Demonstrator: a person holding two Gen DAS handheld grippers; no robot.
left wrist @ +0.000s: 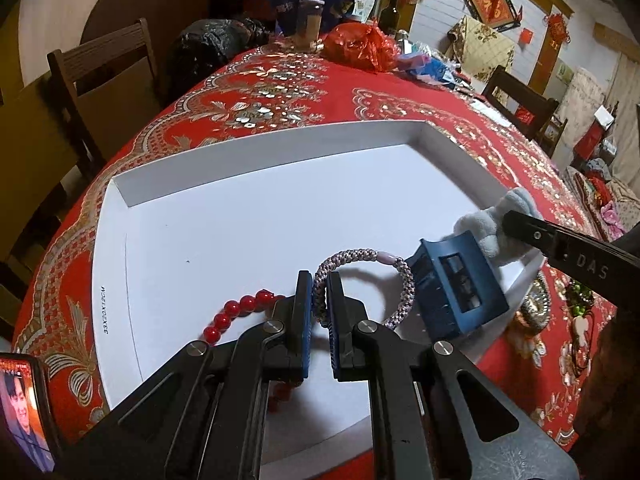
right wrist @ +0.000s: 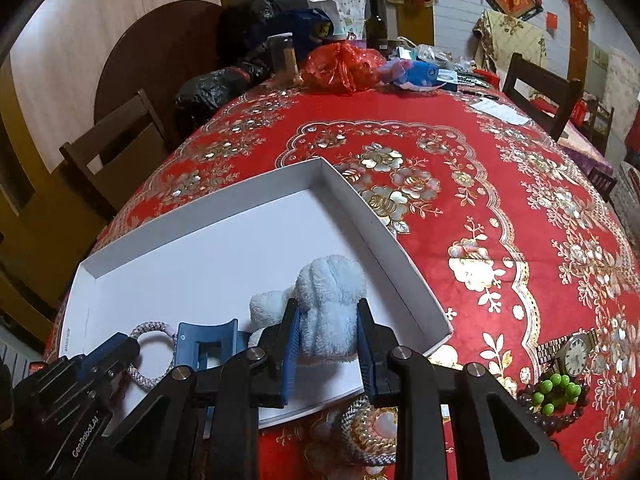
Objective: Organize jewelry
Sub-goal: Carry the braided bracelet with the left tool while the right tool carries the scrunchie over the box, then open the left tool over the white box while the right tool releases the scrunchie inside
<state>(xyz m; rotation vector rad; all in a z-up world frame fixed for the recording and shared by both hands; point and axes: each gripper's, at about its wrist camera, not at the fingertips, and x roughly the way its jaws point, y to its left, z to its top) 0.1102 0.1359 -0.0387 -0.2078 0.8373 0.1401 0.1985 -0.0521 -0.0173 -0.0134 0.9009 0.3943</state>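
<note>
A white shallow box lies on the red tablecloth. Over its near part my left gripper is shut on a braided pink-and-grey hair tie. A red bead bracelet rests on the box floor just left of the fingers. A blue claw clip sits to the right, touching the hair tie. My right gripper is shut on a fluffy pale-blue scrunchie above the box's right side. The right wrist view also shows the clip, the hair tie and the left gripper.
On the cloth right of the box lie a metal wristwatch, green beads, a dark bead bracelet and a gold-and-white crocheted piece. A red bag, a jar and bottles crowd the far end. Chairs stand around; a phone lies near left.
</note>
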